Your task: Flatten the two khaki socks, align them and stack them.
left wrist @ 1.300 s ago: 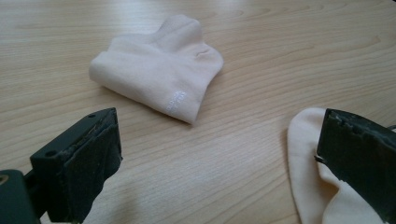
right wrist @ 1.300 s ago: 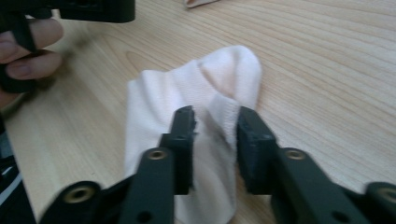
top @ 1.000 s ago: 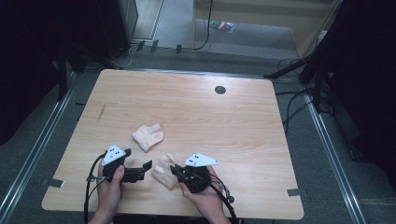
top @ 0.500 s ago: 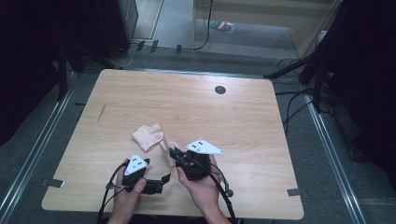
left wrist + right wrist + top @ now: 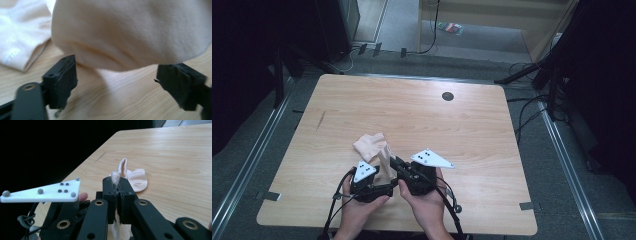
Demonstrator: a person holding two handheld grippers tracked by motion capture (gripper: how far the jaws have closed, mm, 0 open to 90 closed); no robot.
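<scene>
High view: the right gripper [image 5: 393,161] clamps a cream sock [image 5: 386,159] lifted off the counter [image 5: 472,130], its fabric hanging between the half-spread, just-narrowing jaws of the left gripper [image 5: 389,188], a second sock [image 5: 369,145] lying just beyond.

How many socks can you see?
2. One sock hangs pinched in the right gripper, lifted above the table between the two hands. The other sock lies flat on the wood just beyond it.
</scene>
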